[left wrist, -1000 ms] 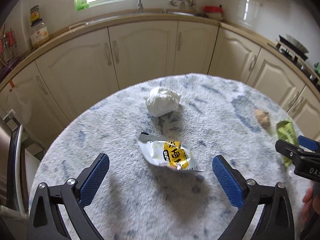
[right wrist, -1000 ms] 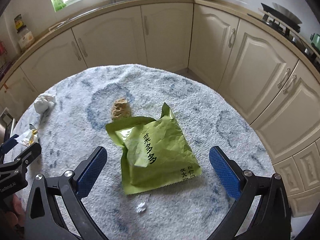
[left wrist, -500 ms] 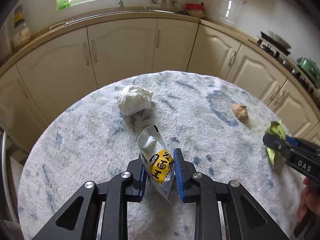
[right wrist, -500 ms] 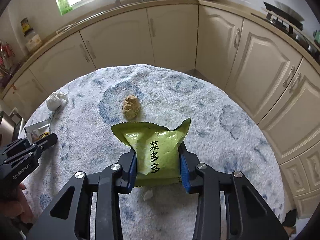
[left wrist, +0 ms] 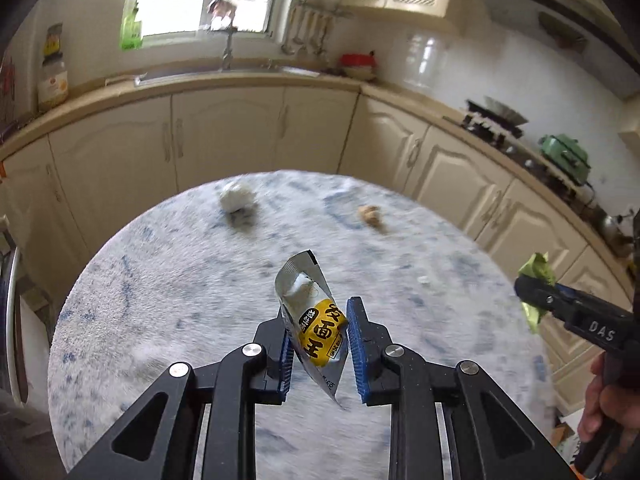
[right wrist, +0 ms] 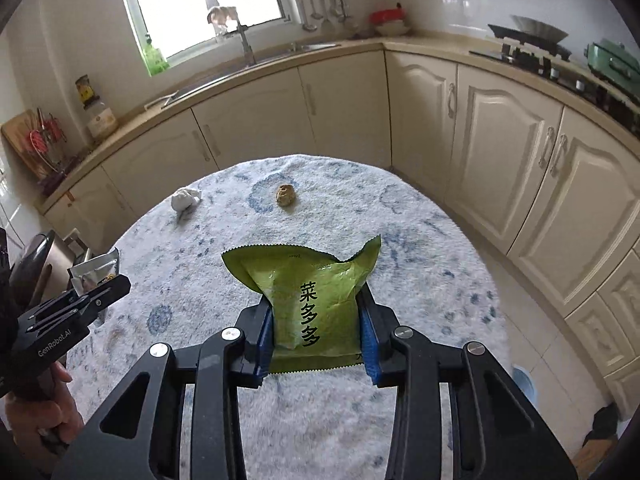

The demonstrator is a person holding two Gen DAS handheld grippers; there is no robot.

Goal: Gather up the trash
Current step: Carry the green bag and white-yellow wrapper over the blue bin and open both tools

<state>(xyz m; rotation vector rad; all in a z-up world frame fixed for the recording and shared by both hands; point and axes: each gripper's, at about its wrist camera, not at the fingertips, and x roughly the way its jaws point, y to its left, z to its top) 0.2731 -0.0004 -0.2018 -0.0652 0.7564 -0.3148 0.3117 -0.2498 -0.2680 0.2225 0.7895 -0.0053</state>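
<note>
My left gripper [left wrist: 318,344] is shut on a silver and yellow snack wrapper [left wrist: 316,320], held in the air above the round table [left wrist: 168,292]. My right gripper [right wrist: 318,332] is shut on a green snack bag [right wrist: 316,304], also lifted off the table. Each gripper shows in the other's view: the right gripper [left wrist: 532,292] at the right edge with the green snack bag [left wrist: 538,276], the left gripper [right wrist: 116,286] at the left edge with the silver and yellow wrapper [right wrist: 96,270]. A crumpled white tissue [left wrist: 237,197] and a brown lump [left wrist: 370,214] lie at the table's far side.
The table wears a fluffy white and blue cover. Cream kitchen cabinets [right wrist: 340,100] curve around behind it, with a sink and tap [right wrist: 244,46] under the window and a stove [right wrist: 528,50] to the right. A person's hand [right wrist: 40,412] holds each gripper's handle.
Both grippers went from open over their wrappers to shut on them. They then rose and pulled back, lifting the yellow wrapper and the green bag off the table.
</note>
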